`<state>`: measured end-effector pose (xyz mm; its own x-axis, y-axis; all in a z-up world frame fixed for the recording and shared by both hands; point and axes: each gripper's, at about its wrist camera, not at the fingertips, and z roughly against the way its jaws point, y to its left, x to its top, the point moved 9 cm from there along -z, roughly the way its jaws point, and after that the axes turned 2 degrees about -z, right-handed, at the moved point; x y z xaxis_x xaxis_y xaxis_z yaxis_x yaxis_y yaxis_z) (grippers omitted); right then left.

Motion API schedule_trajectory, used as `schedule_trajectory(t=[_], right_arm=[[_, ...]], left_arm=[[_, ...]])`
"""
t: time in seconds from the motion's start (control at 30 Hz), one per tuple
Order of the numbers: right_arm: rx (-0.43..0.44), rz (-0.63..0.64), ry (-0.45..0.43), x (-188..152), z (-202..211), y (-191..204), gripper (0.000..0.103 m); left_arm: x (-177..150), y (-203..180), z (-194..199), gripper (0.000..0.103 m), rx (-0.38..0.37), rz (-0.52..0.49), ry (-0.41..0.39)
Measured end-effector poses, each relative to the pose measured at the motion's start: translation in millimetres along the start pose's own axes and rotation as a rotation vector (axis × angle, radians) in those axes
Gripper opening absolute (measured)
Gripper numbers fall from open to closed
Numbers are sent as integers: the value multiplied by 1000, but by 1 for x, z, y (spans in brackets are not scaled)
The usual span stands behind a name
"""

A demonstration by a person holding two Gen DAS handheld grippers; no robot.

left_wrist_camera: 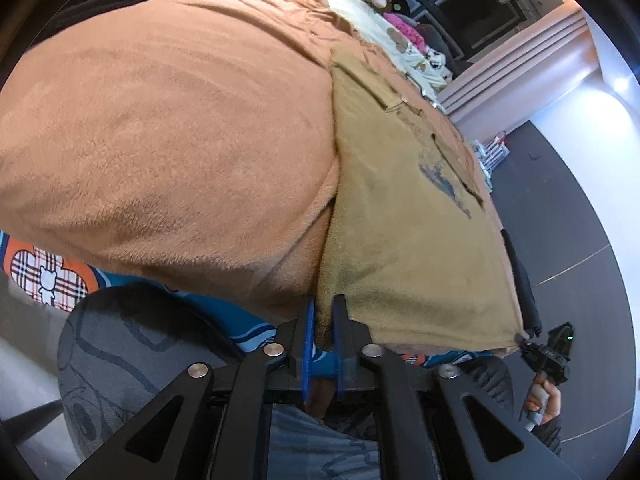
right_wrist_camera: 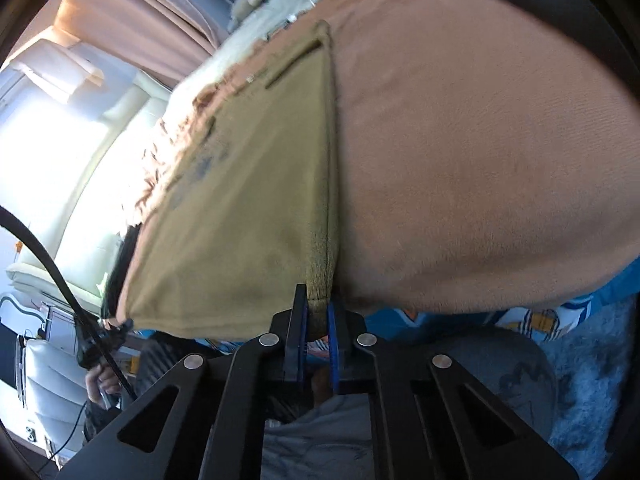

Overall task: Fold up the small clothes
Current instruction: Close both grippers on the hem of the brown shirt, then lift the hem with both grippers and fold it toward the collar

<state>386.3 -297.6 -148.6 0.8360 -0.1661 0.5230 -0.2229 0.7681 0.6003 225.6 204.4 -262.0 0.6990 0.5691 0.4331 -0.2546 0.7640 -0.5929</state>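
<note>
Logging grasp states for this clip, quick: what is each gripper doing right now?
Left gripper: shut on a near corner of the tan garment.
Right gripper: shut on the garment's other near corner.

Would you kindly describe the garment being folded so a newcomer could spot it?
Find the bed's orange-brown fleece blanket. At its near edge lies the mustard-tan garment, both claws pinching its near corners. It alone has a worn dark print and a duller, yellower colour.

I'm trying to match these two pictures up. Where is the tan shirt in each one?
Left wrist view: the shirt fills the right half, its near corner pinched in the left tool.
Right wrist view: the shirt lies left of centre, its corner in the right tool.
Shared landmark: the orange blanket beside it.
</note>
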Motion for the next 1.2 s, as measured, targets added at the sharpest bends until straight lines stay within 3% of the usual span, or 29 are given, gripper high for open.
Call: schedule_trajectory(t=[0.07,0.1,0.33,0.37,0.5,0.53,0.83,1.2], right_arm=[[-5,4,-17,4,7,4,5],[-9,7,-25,6,11,5,5],[-32,10,-36,-2,17,12,5],[-34,8,-35,-4,15,14,5],[-34,8,-38,-2,19,17,5],[-30,8,-41,0,19,18,5],[36,5,-76,4,30,25,5],[144,3,-147,1,57,31,4]], left_arm=[[-1,3,-3,47,9,2,-3],[-1,4,-4,52,6,3,-11],[-3,8,-20,52,-53,33,1],[-4,5,-21,50,-68,26,3],[-9,-3,-20,9,-104,2,14],[-10,-3,-18,7,-111,4,11],[7,-11,18,5,-180,49,-95],[37,-53,75,4,-293,47,-235]])
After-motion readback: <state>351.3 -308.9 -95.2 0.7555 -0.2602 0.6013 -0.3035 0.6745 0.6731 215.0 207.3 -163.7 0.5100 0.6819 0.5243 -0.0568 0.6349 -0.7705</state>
